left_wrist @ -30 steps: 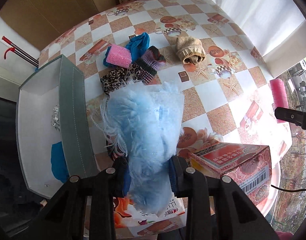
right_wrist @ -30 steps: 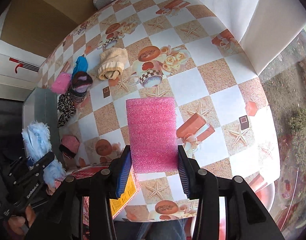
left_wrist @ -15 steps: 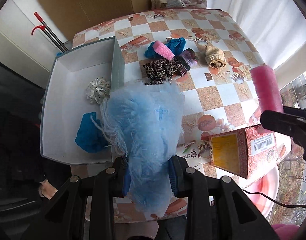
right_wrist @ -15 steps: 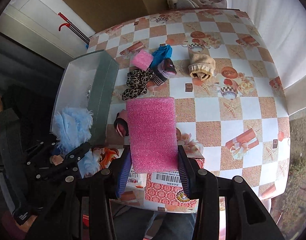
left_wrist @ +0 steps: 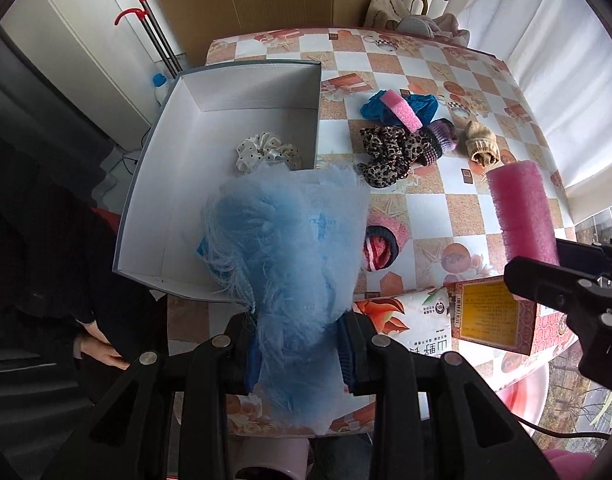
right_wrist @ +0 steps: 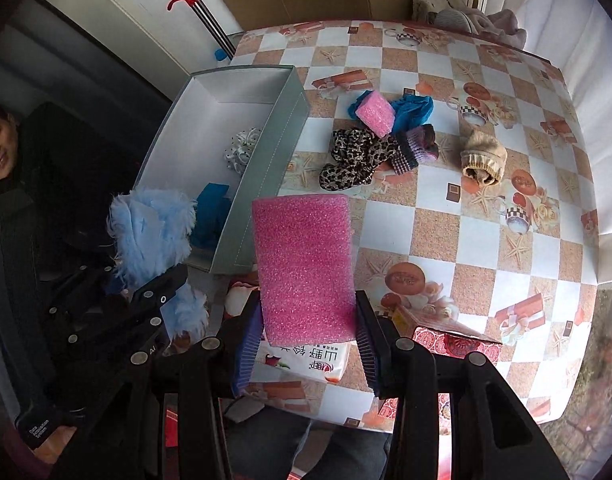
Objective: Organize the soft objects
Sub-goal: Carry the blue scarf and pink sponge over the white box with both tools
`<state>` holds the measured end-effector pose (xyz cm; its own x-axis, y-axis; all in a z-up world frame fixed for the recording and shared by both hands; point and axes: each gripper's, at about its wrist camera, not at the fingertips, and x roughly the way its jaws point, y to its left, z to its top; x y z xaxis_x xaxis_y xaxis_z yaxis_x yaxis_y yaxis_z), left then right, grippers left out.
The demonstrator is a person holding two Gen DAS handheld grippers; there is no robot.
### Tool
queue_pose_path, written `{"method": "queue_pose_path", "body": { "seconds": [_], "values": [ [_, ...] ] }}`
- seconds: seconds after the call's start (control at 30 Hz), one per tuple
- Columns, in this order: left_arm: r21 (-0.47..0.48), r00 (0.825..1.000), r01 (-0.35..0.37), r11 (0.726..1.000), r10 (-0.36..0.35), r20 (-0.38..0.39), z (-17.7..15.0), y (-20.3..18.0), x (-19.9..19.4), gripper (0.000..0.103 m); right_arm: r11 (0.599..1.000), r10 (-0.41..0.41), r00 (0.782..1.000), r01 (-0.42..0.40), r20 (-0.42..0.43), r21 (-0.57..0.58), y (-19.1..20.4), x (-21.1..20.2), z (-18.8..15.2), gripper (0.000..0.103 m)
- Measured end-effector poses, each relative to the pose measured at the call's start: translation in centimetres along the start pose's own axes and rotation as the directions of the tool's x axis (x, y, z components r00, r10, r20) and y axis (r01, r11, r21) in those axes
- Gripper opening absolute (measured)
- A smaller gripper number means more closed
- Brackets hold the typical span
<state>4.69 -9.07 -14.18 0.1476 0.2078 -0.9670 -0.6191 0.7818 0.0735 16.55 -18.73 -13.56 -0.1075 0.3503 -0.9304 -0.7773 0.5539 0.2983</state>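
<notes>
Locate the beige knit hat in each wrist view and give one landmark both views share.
Left wrist view: the beige knit hat lies on the table at upper right, just right of the purple knit piece.
Right wrist view: the hat lies right of centre in the upper half, again just right of that purple piece.
Shared landmark: the grey box at the table's left, with a polka-dot scrunchie inside.

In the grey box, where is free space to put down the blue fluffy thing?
The far half of the grey box, beyond the dotted white scrunchie, is bare, as is the floor along its outer wall. The near end by the blue cloth is crowded.
</notes>
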Motion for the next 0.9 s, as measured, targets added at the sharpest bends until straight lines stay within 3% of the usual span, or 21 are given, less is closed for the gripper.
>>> {"method": "queue_pose_path", "body": {
  "seconds": [0.9],
  "values": [
    [-0.114, 1.000, -0.025, 0.993, 0.022, -0.021, 1.2, 5.7, 0.2, 0.034, 0.993, -0.019, 1.000, 0.017, -0.024, -0.113, 5.3, 2.2, 3.2, 0.045]
  ]
}}
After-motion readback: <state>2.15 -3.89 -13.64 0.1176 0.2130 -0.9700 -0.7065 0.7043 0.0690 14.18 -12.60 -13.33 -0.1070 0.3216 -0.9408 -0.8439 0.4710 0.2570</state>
